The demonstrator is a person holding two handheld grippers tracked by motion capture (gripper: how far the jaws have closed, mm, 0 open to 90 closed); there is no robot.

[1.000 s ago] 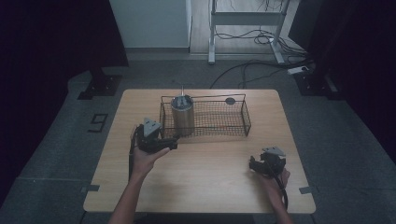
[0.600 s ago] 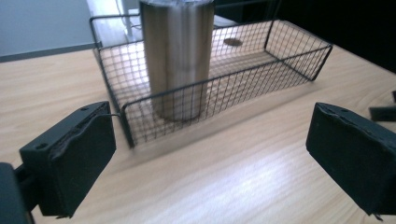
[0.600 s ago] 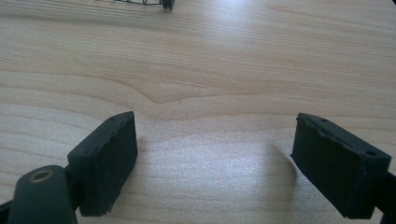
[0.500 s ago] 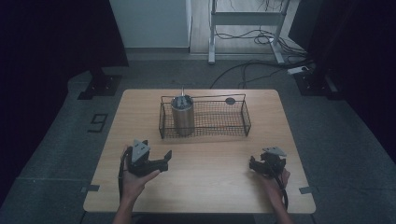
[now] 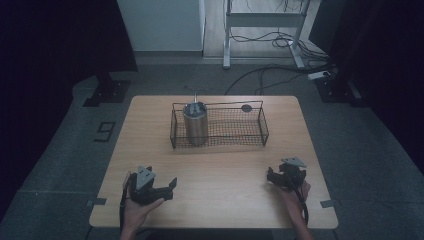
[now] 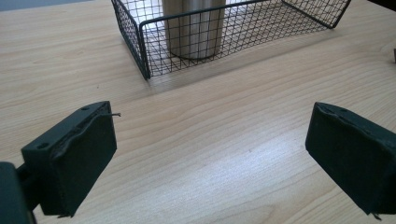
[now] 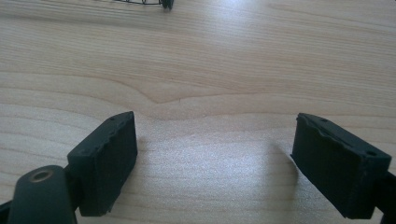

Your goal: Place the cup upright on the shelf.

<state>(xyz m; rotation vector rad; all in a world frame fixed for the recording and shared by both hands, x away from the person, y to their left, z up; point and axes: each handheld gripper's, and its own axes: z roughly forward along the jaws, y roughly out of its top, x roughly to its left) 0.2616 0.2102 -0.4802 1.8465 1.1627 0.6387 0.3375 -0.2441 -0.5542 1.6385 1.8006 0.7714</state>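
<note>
Here both claws sit low over the wooden desk (image 5: 220, 165), jaws spread wide and empty: left claw (image 5: 167, 187) near the front-left edge, right claw (image 5: 272, 176) front-right. Well beyond them, the black wire basket (image 5: 262, 131) rests mid-desk, a steel cylindrical canister (image 5: 195, 122) standing upright in its left end

Left gripper (image 5: 167, 187), right gripper (image 5: 272, 176): fingers apparently spread, empty.

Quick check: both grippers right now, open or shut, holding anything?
Left gripper: open, fingers wide apart, holding nothing, over bare table.
Right gripper: open, fingers wide apart, holding nothing.
</note>
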